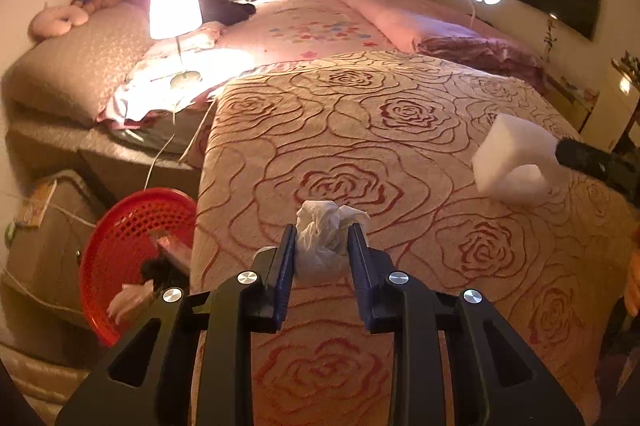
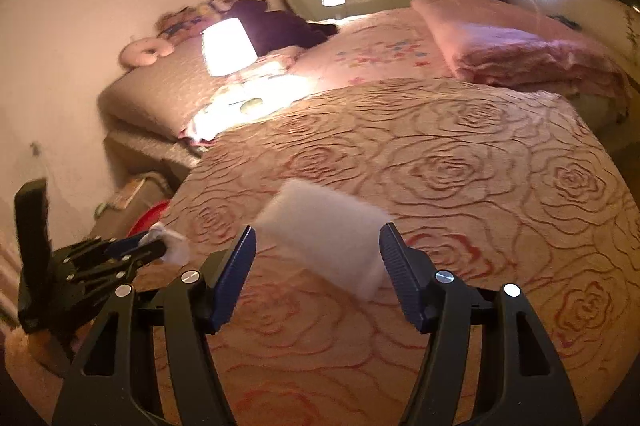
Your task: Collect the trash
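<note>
- The rose-patterned bedspread (image 1: 400, 153) fills most of both my views.
- A red basket (image 1: 132, 226) sits off the bed's left edge, holding some scraps already.
- A white foam block (image 2: 324, 238) lies between my right gripper's (image 2: 318, 266) spread fingers, which aren't touching it.
- My left gripper (image 1: 322, 254) is clamped on a crumpled tissue (image 1: 324, 230).
</note>
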{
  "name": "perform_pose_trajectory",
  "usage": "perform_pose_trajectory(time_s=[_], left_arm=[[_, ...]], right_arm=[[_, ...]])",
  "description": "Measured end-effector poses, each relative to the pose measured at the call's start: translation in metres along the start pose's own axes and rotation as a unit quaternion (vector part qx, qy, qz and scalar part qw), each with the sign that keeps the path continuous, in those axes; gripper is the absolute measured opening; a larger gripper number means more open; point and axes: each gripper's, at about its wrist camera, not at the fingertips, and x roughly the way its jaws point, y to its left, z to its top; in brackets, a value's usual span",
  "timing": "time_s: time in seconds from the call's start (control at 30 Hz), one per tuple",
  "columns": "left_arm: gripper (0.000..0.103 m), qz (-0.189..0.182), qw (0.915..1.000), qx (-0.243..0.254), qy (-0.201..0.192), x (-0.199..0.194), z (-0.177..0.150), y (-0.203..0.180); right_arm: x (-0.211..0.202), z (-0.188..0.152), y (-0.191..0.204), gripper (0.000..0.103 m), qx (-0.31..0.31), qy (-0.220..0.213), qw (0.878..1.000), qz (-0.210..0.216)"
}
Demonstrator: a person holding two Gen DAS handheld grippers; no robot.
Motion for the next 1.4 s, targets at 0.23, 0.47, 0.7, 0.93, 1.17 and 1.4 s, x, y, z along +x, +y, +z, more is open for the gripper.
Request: perform_pose_trajectory(time_s=[0.23,0.47,0.7,0.93,1.17,1.4], left_arm=[[0.025,-0.006,0.9996,-0.027,0.001,-0.004,-0.008,0.013],[0.025,-0.008,0.9993,-0.038,0.001,-0.008,-0.016,0.019],[0.025,-0.013,0.9992,-0.038,0.0,-0.009,-0.019,0.018],[0.025,-0.012,0.9991,-0.04,0.004,-0.007,-0.024,0.02],[0.025,-0.011,0.9992,-0.038,0.011,-0.002,-0.026,0.02],[0.025,-0.011,0.9992,-0.037,0.013,-0.001,-0.027,0.02]], right_arm=[[-0.008,-0.012,0.032,0.062,-0.042,0.014,0.998,0.033],[-0.025,-0.033,0.05,0.062,-0.058,0.036,0.996,0.058],[-0.031,-0.036,0.04,0.08,-0.062,0.017,0.998,-0.014],[-0.003,-0.034,0.021,0.093,-0.076,0.036,0.995,-0.053],[0.012,-0.024,0.021,0.096,-0.117,0.037,0.992,-0.034],[0.027,-0.023,0.033,0.096,-0.126,0.072,0.989,0.031]])
